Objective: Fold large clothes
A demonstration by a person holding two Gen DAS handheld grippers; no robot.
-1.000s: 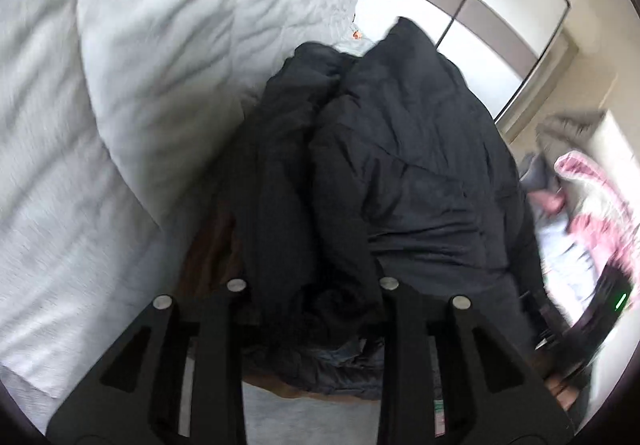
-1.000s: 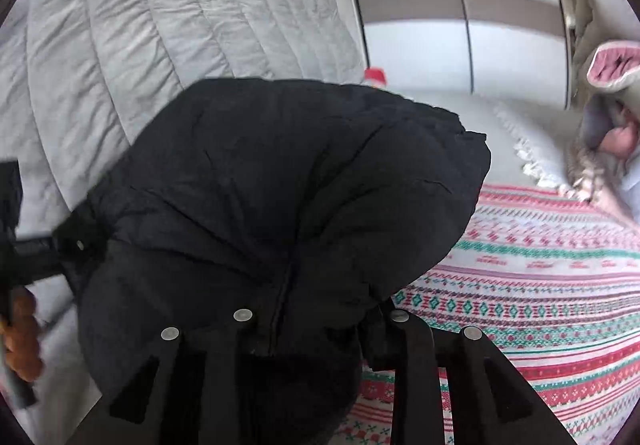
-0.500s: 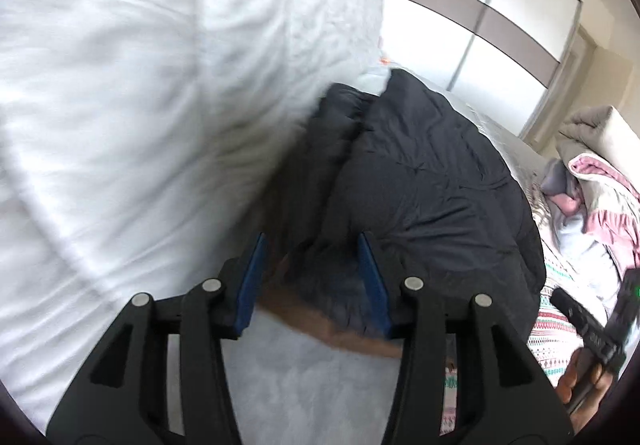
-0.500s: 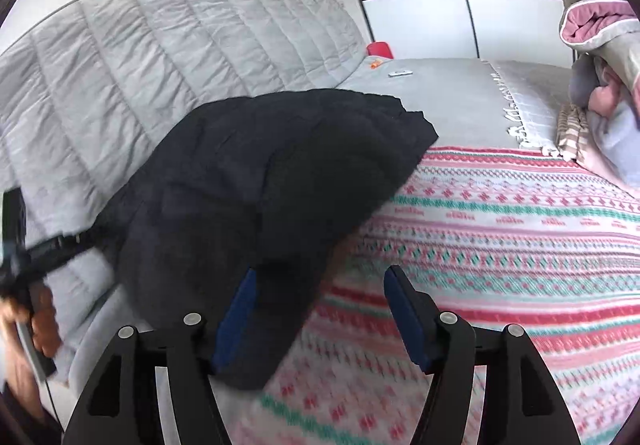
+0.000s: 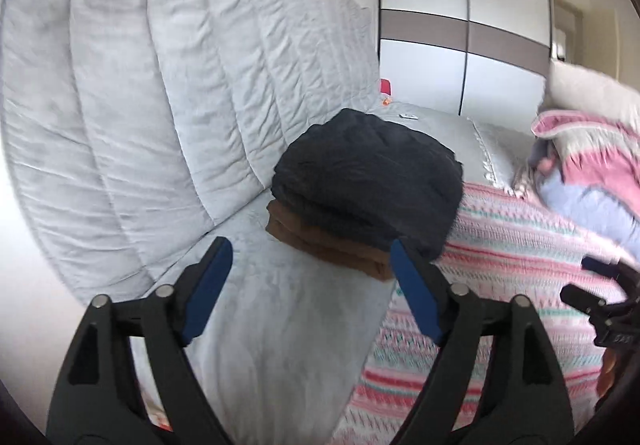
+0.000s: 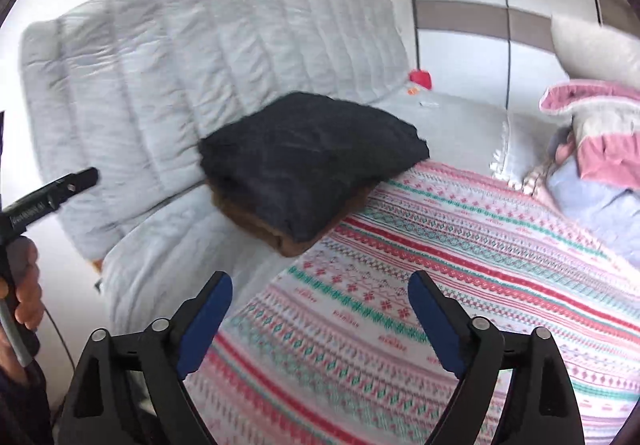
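Both claws have let go of the folded black puffer jacket (image 5: pixel 368 181) and drawn back from it. The left claw (image 5: pixel 308 289) and right claw (image 6: pixel 320 319) are opening wide, nothing between their blue pads. The jacket lies on a folded brown garment (image 5: pixel 320 245) on the bed, against the grey quilted headboard (image 6: pixel 200 57), beside the pink patterned blanket (image 6: pixel 460 265).

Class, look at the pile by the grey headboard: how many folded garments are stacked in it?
2. A black jacket lies on top; a brown garment lies under it, only its edges showing. The jacket may hide more beneath.
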